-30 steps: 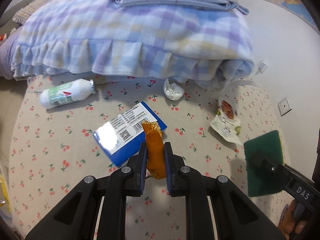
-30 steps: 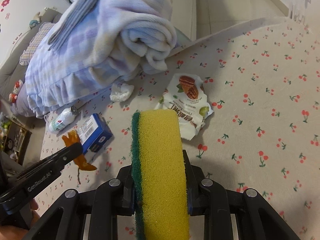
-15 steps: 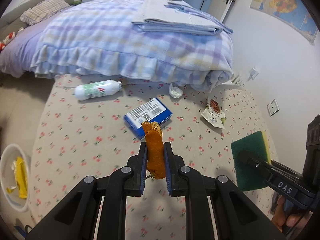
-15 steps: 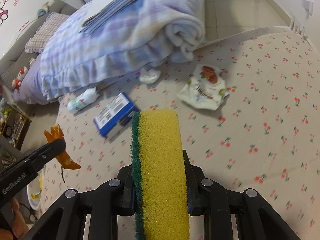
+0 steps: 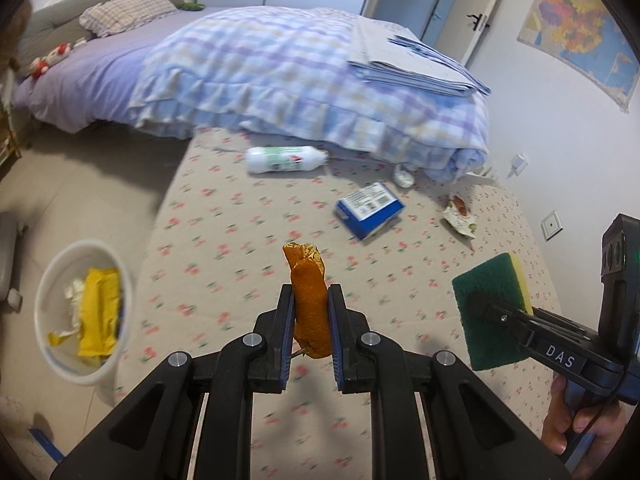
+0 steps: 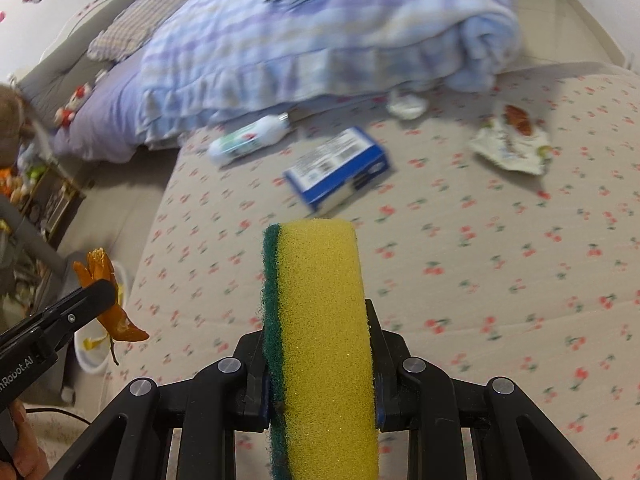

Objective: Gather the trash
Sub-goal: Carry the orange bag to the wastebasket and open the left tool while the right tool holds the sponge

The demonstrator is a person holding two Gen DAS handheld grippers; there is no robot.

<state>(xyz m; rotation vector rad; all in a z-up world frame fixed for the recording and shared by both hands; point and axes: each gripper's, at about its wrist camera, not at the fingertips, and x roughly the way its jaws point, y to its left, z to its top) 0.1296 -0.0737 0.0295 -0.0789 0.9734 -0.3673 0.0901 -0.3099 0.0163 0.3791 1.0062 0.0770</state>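
Between the closed fingers of the left gripper [image 5: 310, 322], an orange peel [image 5: 308, 304] stands upright, pinched on both sides and held above the cherry-print mat [image 5: 224, 240]. At nine o'clock from the peel, off the mat's edge on the floor, sits a white trash bin [image 5: 50, 356] with yellow wrappers inside. The right gripper [image 6: 320, 368] is clamped on a yellow-and-green sponge [image 6: 320, 320], also held above the mat. On the mat, at one o'clock from the peel, lies a blue box [image 5: 370, 210]; a white bottle [image 5: 286, 159] lies on its side at twelve o'clock, a crumpled tissue [image 5: 402, 177] and a snack wrapper [image 5: 460, 218] farther toward two o'clock. A plaid quilt [image 5: 304, 76] with folded sheets [image 5: 412, 62] on top lies beyond them.
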